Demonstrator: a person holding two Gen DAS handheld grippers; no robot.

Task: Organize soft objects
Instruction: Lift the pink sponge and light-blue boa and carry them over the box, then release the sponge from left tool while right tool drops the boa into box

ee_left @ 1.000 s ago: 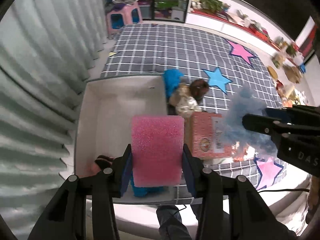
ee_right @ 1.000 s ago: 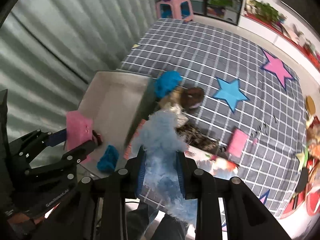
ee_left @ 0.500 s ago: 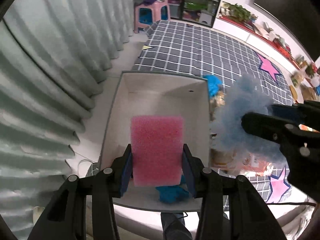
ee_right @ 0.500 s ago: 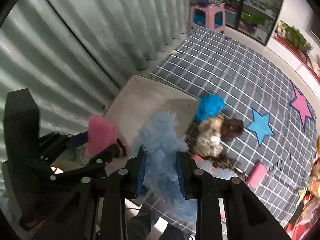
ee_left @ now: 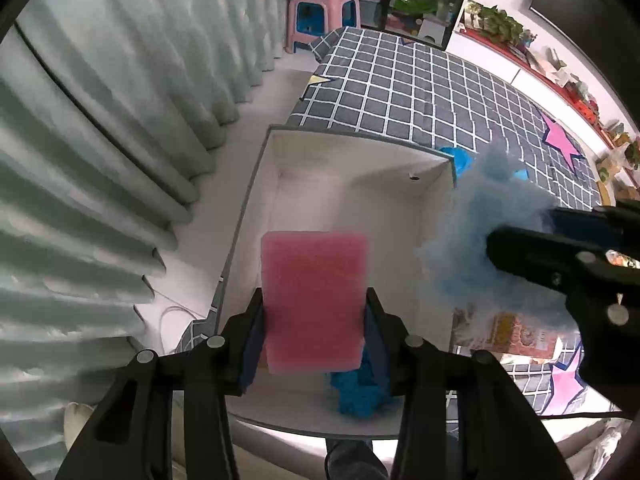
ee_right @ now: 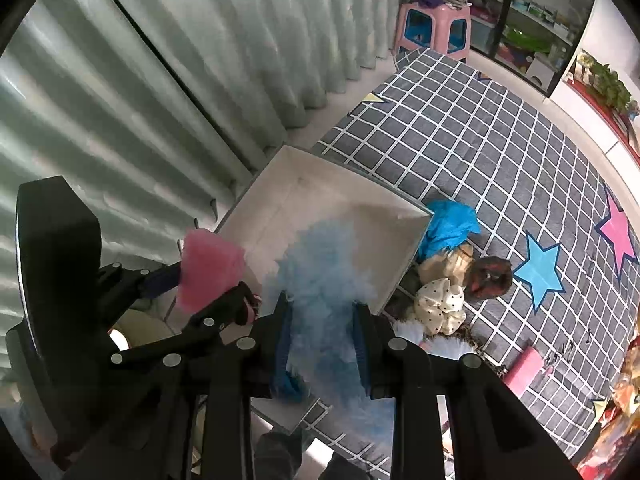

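My left gripper (ee_left: 314, 312) is shut on a pink sponge (ee_left: 314, 300) and holds it above the open white box (ee_left: 352, 184). The sponge also shows in the right wrist view (ee_right: 208, 272). My right gripper (ee_right: 322, 320) is shut on a fluffy light-blue soft thing (ee_right: 324, 276), held over the box's right wall (ee_right: 400, 272); it shows in the left wrist view (ee_left: 480, 232). A blue soft item (ee_left: 360, 392) lies in the box's near corner, partly hidden by my left fingers.
The box sits at the edge of a grey checked mat (ee_right: 500, 152) with stars. A blue cloth (ee_right: 448, 228), a doll (ee_right: 460, 284) and a pink sponge (ee_right: 520, 368) lie on the mat right of the box. Curtains (ee_left: 100, 140) hang at left.
Both grippers have moved left with their loads. The pink sponge and the fluffy blue thing now hang over the box instead of beside it.
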